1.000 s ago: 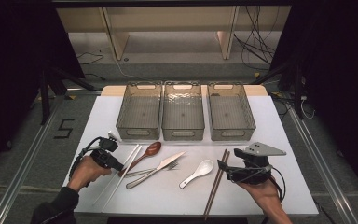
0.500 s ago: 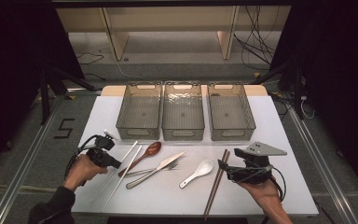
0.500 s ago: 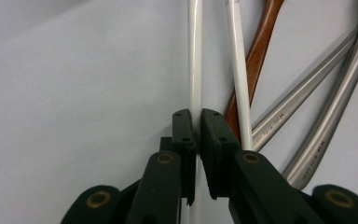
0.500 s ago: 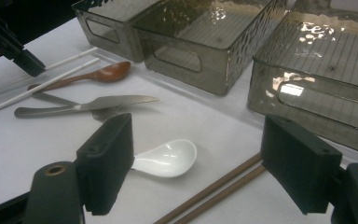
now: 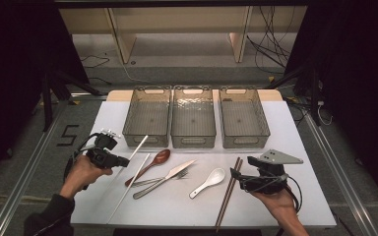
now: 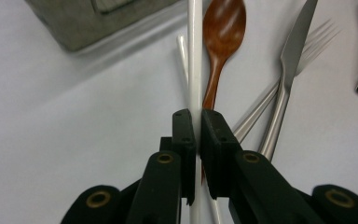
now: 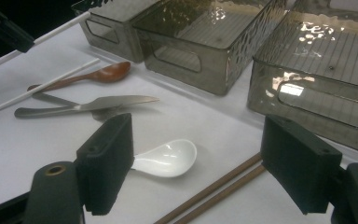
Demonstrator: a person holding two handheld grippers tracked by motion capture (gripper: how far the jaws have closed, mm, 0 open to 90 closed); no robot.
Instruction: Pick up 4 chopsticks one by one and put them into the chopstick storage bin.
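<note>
— So where is the white chopstick (image 5: 137, 149) now?

— Clamped in the left claw (image 5: 123, 161), which is closed tight on it, left of the wooden spoon (image 5: 150, 165). In the left gripper view the stick (image 6: 195, 56) runs straight out between the jaws.

— Which way does it point?

— Its long axis slants up and away, the far tip aimed at the near wall of the left bin (image 5: 146, 118) and raised off the worktop (image 5: 177, 206). Its twin (image 5: 129, 187) lies flat just beside the spoon, nearly parallel.

— Any room around it?

— Left of the spoon the worktop is bare out to its edge. Right of it lie the knife (image 5: 163, 179) and fork (image 5: 158, 180), crossed, then the white spoon (image 5: 207, 182) and the brown chopsticks (image 5: 228, 193).

— And the right claw (image 5: 237, 179)?

— Wide open, gripping nothing, just right of the brown chopsticks; the right gripper view shows them (image 7: 214, 190) and the white spoon (image 7: 164, 159) lying between its jaws, untouched.
</note>
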